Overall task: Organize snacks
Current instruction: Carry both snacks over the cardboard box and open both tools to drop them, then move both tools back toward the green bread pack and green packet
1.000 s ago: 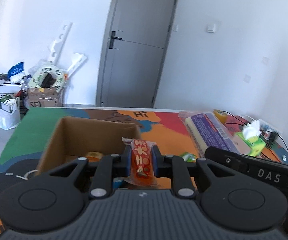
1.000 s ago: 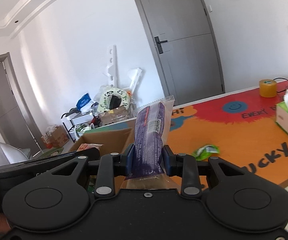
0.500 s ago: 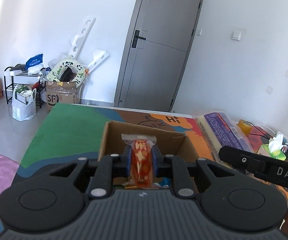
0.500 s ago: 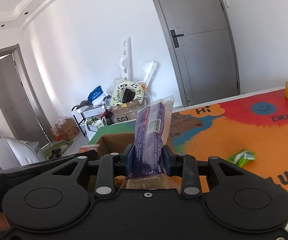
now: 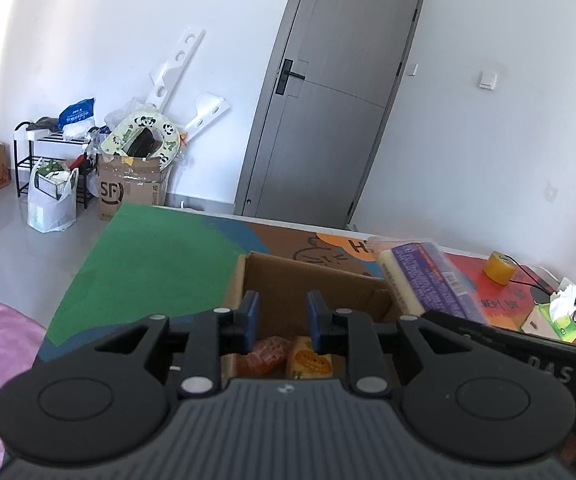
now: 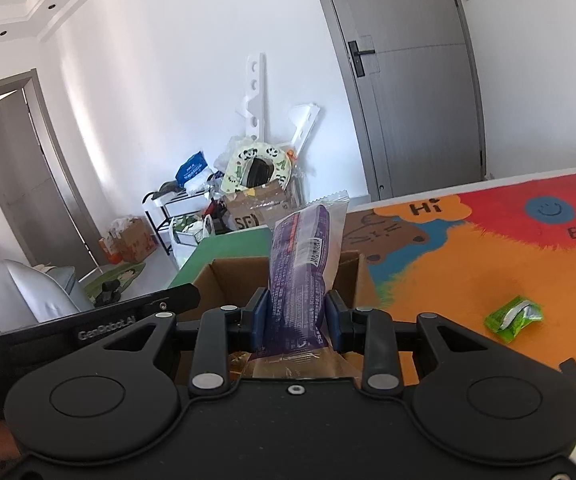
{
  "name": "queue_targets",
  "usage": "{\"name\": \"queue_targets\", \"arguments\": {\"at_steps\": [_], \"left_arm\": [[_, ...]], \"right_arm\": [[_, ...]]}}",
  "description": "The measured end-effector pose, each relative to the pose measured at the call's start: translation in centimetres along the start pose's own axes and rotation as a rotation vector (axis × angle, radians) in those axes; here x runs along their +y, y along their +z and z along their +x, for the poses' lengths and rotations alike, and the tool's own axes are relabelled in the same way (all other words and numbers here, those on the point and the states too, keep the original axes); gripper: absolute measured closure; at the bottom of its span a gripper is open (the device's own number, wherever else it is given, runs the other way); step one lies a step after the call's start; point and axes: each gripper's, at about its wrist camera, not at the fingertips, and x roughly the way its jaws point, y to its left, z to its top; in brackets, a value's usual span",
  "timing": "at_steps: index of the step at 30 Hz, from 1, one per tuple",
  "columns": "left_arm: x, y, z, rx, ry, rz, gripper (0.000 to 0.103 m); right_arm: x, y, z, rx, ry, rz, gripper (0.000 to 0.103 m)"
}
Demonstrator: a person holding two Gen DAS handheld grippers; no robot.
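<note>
My right tongs [image 6: 296,322] are pinching a long, soft purple-wrapped snack pack [image 6: 306,264] near its base above the open brown cardboard box [image 6: 223,280], while my left tongs [image 5: 280,322] are hanging spread, gripping nothing.

Sunlit white walls [image 5: 87,40], a grey door [image 5: 328,112], pale tiled floor [image 5: 3,232].

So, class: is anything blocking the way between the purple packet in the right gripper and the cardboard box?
Nothing visible. The purple packet is held just before the open box; the left gripper hovers over it, open.
</note>
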Motion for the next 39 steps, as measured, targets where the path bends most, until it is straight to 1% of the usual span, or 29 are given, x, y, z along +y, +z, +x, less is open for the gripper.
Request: {"name": "queue_targets", "arguments": {"at_steps": [1, 2, 3, 4, 6, 7, 8, 9, 11, 13, 16, 21, 27, 29, 30, 32, 33, 34, 35, 39], "left_arm": [[0.0, 0.0, -0.1, 0.001, 0.004, 0.0, 0.077], [0.1, 0.0, -0.1, 0.004, 0.006, -0.002, 0.075], [0.2, 0.0, -0.2, 0.009, 0.008, -0.006, 0.074], [0.3, -0.1, -0.3, 0.012, 0.01, -0.011, 0.072], [0.3, -0.2, -0.6, 0.013, 0.011, -0.014, 0.069], [0.2, -0.2, -0.9, 0.011, 0.009, -0.013, 0.065], [0.1, -0.2, -0.9, 0.01, 0.008, -0.012, 0.058], [0.0, -0.2, -1.1, 0.01, 0.009, -0.012, 0.054], [-0.4, -0.3, -1.2, 0.012, 0.008, -0.005, 0.041], [-0.7, -0.5, -1.5, 0.009, -0.001, 0.004, 0.035], [-1.1, -0.5, -1.6, 0.009, -0.012, 0.013, 0.026], [-2.5, -1.0, -1.8, 0.023, -0.006, 0.028, 0.022], [-4.7, -1.7, -2.3, 0.026, -0.01, 0.061, 0.019], [-5.5, -2.0, -2.5, 0.025, -0.009, 0.071, 0.015], [-5.9, -2.1, -2.6, 0.024, -0.008, 0.078, 0.015], [-6.8, -2.6, -2.8, 0.027, -0.007, 0.098, 0.014], [-7.3, -2.8, -2.8, 0.028, -0.005, 0.105, 0.013], [-7.7, -3.0, -2.9, 0.028, -0.001, 0.11, 0.012], [-7.9, -3.1, -2.9, 0.029, 0.003, 0.114, 0.01], [-9.3, -4.1, -3.2, 0.041, 0.016, 0.131, 0.007]], "right_arm": [[0.1, -0.1, 0.2, 0.007, 0.002, 0.001, 0.069], [0.2, -0.2, 0.3, 0.012, 0.003, 0.003, 0.065], [0.2, -0.2, 0.3, 0.014, 0.002, 0.007, 0.061], [0.1, -0.2, 0.2, 0.009, -0.003, 0.012, 0.054], [0.1, -0.1, -0.2, -0.005, -0.008, 0.015, 0.053], [0.0, -0.1, -0.3, -0.006, -0.007, 0.02, 0.053], [-0.1, 0.0, -0.5, -0.01, -0.008, 0.026, 0.053], [-0.3, 0.0, -0.8, -0.014, -0.01, 0.029, 0.053], [-0.6, -0.2, -1.3, -0.02, -0.02, 0.032, 0.051], [-1.1, -0.4, -1.8, -0.023, -0.032, 0.039, 0.049], [-1.8, -0.9, -2.6, -0.02, -0.051, 0.051, 0.049], [-3.4, -1.6, -4.2, -0.024, -0.072, 0.072, 0.048], [-5.9, -2.1, -6.1, -0.031, -0.085, 0.095, 0.038], [-6.8, -2.4, -6.7, -0.031, -0.09, 0.102, 0.029], [-7.2, -2.5, -7.0, -0.034, -0.092, 0.107, 0.026], [-7.8, -2.7, -7.8, -0.046, -0.093, 0.115, 0.014], [-8.1, -2.9, -8.1, -0.052, -0.096, 0.118, 0.011], [-8.5, -3.0, -8.5, -0.055, -0.101, 0.122, 0.002], [-8.8, -3.2, -8.8, -0.056, -0.109, 0.131, 0.0], [-10.1, -3.8, -9.9, -0.041, -0.108, 0.146, 0.0]]}}
